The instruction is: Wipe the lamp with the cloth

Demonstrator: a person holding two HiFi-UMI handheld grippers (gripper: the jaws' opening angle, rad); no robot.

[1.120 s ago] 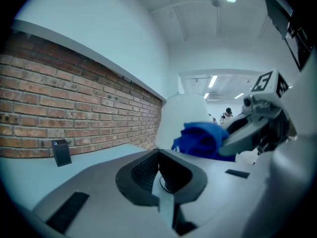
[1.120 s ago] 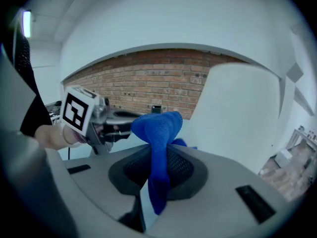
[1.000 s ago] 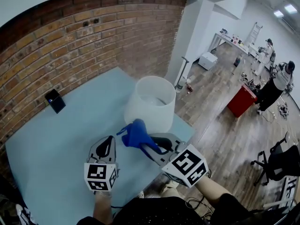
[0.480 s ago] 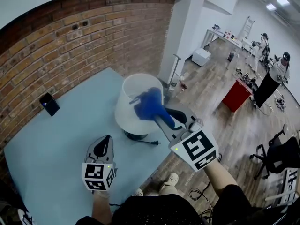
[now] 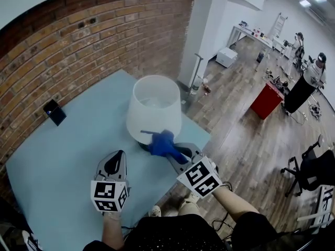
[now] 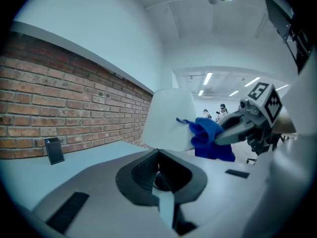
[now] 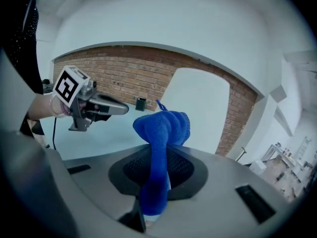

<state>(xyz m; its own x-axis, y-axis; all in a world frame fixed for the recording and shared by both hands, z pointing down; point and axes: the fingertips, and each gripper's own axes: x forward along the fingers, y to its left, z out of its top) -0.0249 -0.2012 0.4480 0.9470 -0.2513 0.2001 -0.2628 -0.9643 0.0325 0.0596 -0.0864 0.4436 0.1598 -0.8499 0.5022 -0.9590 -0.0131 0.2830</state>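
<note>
The white lamp with a tapered fabric shade point(image 5: 154, 107) stands on the pale blue worktop point(image 5: 63, 156), near its far right edge. The bunched blue cloth point(image 5: 161, 141) sits at the shade's lower rim on the near side, seemingly touching it, pinched tightly in the right claw point(image 5: 169, 149). This looks like mid-wipe, low on the shade. The next stroke calls for light pressure up or around the wall, since a hard push might shove the lamp toward the edge. The left claw point(image 5: 115, 164) hangs apart, its jaws together on nothing, free to steady the lamp. A small black device point(image 5: 54, 112) by the brick wall point(image 5: 78, 46) is well clear.
</note>
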